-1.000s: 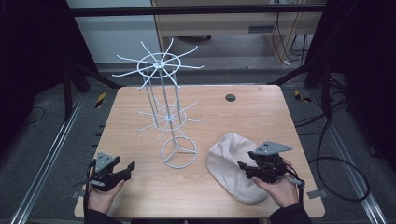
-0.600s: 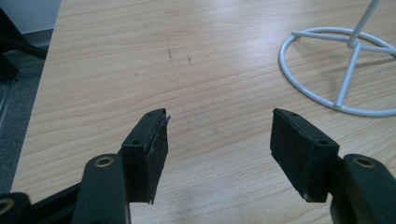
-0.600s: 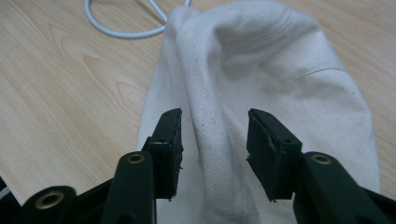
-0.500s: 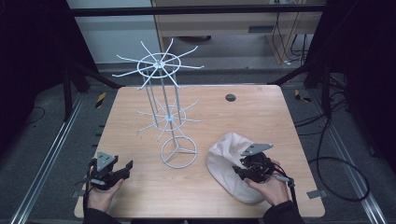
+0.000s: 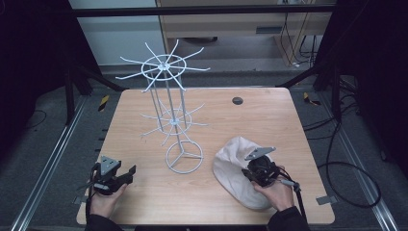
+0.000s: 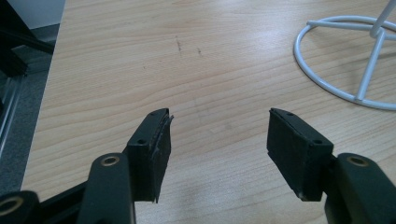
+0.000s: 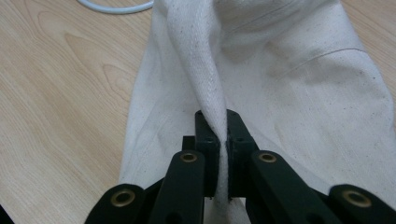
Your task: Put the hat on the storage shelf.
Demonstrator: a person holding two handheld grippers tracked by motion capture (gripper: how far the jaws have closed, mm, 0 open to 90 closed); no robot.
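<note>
We see a light wooden surface (image 5: 269, 120) with a tall white wire rack with radiating spokes on a ring base (image 5: 175, 120) standing near its middle. A cream-coloured cloth cap of cotton canvas (image 5: 235, 168) lies on the near right part of the surface, just beside the rack's ring base and apart from it.

The right tongs (image 5: 251, 172) rest on the cap, held by the person's right hand (image 5: 274, 192) coming in from the bottom edge. In the right gripper view we find the right tongs (image 7: 222, 140) pressed together on a raised fold of the cap (image 7: 289, 79); the fold rises as a narrow ridge from between the two black jaws, while the rest of the fabric lies flat on the wood to either side. A short arc of the rack's ring base (image 7: 116, 7) shows at the top left of that view.

The left tongs (image 5: 126, 174) sit at the near left corner of the surface, held in the left hand (image 5: 103, 202), well apart from the cap. In the left gripper view the left tongs (image 6: 217, 135) are spread wide with bare wood between the jaws and nothing in them; the rack's ring base (image 6: 345, 60) lies ahead to the right.

A small dark round disc (image 5: 237, 100) is set in the far part of the surface.
</note>
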